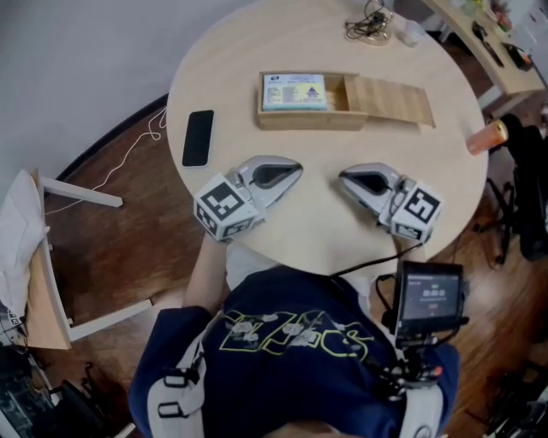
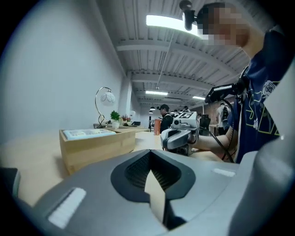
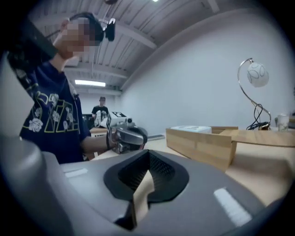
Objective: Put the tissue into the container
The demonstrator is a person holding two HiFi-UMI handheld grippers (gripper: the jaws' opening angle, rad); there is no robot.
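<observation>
Both jaws were shut with nothing between them. The left hand-held gripper [image 1: 291,174] and right hand-held gripper [image 1: 347,178] sat low over the near edge of the worktop [image 1: 257,51], tips facing each other and apart.

The tissue pack [image 1: 294,92] lay flat in the left end of the wooden box [image 1: 308,120], beyond the grippers, printed face up. The sliding lid [image 1: 390,101] was pulled out to the right, so the right half of the box showed only the lid. From the left gripper view the pack stood slightly proud of the box rim. It looked already seated to me.

Handling guess:
- The pack is light and soft and gives under pinch.
- The film wrap is probably slick, so use modest squeeze.
- The best hold is across the short width at the exposed top edge. The box walls block the long sides.
- The lid is stiff wood, so push it on its end face.

The surface was a round pale-wood worktop, smooth and uncluttered near the box. A black phone [image 1: 198,137] lay to the left and well apart. A cable tangle [image 1: 368,26] sat at the far rim, and an orange tumbler [image 1: 488,137] hung off the right edge.

The room had a wood floor, a pale chair [image 1: 51,257] at the left, a curved-arm lamp [image 3: 256,76] in the background, and a plain grey wall.
</observation>
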